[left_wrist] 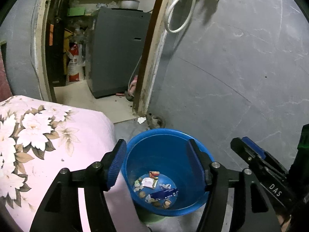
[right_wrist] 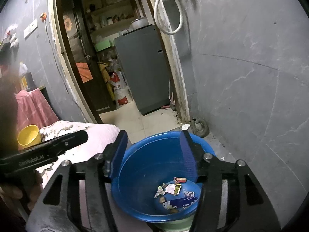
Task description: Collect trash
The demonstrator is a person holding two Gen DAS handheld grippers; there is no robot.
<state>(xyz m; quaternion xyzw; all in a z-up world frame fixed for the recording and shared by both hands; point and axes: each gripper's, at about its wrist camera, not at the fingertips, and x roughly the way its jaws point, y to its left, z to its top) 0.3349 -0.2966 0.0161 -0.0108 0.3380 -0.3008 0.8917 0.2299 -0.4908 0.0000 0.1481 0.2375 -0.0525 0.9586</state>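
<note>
— Below my left gripper (left_wrist: pixel 156 162) and right gripper (right_wrist: pixel 153 154), what lies?
— Trash (left_wrist: pixel 154 189) at the blue bucket's (left_wrist: pixel 170 135) bottom; I see both claws spread, holding nothing.

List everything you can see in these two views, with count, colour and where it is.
Bin: one, blue, on the floor below both grippers.
Wrappers and scraps: several, mixed colours, at the bin's bottom.
Floral cloth: one, pink and white, left of the bin.
Bowl: one, yellow, on the cloth at far left.
Paper scrap: one, white, on the floor by the doorframe.
Appliance: one, grey, upright, beyond the doorway.
Sack: one, red and white, left of the appliance.
Hose: one, white, looped on the wall.
Left gripper: black with blue pads, open, empty.
Right gripper: same, open, empty.
</note>
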